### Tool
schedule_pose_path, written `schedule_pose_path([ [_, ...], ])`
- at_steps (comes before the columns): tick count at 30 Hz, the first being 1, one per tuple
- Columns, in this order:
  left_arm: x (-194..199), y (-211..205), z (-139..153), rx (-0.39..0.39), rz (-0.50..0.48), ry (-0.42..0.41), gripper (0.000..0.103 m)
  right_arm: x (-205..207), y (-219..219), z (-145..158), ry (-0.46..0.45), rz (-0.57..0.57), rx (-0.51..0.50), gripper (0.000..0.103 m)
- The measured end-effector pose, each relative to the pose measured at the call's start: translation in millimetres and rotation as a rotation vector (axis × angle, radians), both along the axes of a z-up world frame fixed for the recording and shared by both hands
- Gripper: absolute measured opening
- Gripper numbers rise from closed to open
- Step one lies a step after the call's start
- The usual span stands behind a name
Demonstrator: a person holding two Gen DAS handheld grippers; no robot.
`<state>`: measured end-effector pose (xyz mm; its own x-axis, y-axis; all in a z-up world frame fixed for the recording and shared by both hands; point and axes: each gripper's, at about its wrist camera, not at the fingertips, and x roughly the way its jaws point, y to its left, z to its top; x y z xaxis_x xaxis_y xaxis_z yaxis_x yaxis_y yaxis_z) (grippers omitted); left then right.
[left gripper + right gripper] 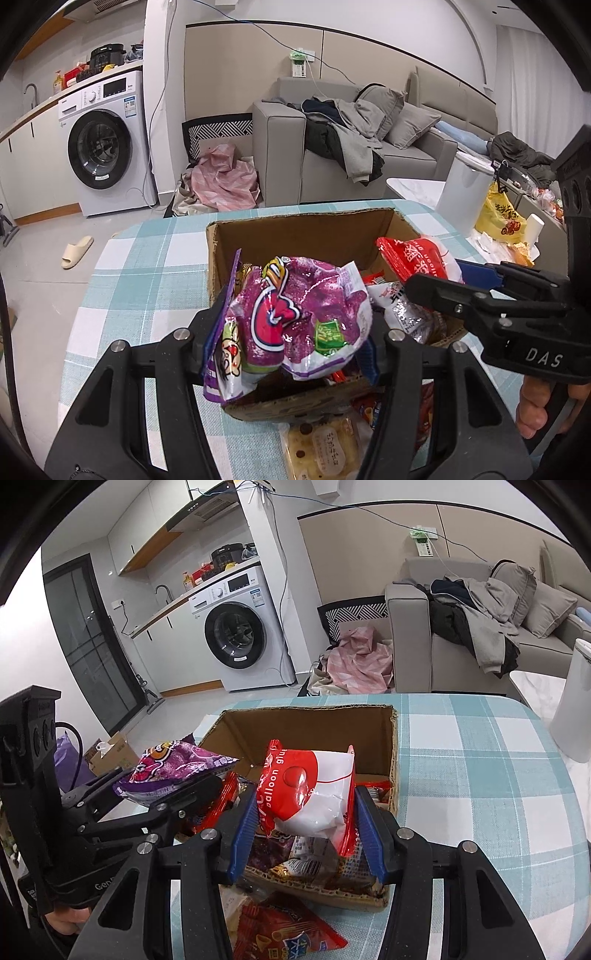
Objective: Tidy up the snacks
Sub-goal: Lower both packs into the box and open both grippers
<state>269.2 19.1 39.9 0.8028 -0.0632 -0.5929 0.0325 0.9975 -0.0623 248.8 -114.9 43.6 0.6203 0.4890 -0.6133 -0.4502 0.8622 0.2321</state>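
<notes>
A cardboard box (295, 229) (310, 720) with several snack packs inside stands on the checked tablecloth. My left gripper (295, 328) is shut on a purple snack bag (299, 314) and holds it over the box's near side; the bag also shows in the right wrist view (173, 768). My right gripper (306, 812) is shut on a red and white snack bag (314, 794) above the box's near right part; that bag also shows in the left wrist view (413, 258). Both bags are clear of the box floor.
A pale biscuit pack (325, 450) and a red snack pack (288, 934) lie on the table in front of the box. The teal checked tablecloth (480, 775) spreads right. A white bin (576, 701) stands at the table's right edge. A sofa and a washing machine stand behind.
</notes>
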Motion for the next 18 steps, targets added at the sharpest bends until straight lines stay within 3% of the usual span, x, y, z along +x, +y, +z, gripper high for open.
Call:
schedule_pose_path([
  [13,19,1,-12,0.015,0.010,0.005,0.056,16,6,-11,0.010,-0.003,-0.021,0.051],
  [18,18,1,-9,0.011,0.008,0.012,0.057,10,4,-7,-0.029,-0.008,-0.030,0.056],
])
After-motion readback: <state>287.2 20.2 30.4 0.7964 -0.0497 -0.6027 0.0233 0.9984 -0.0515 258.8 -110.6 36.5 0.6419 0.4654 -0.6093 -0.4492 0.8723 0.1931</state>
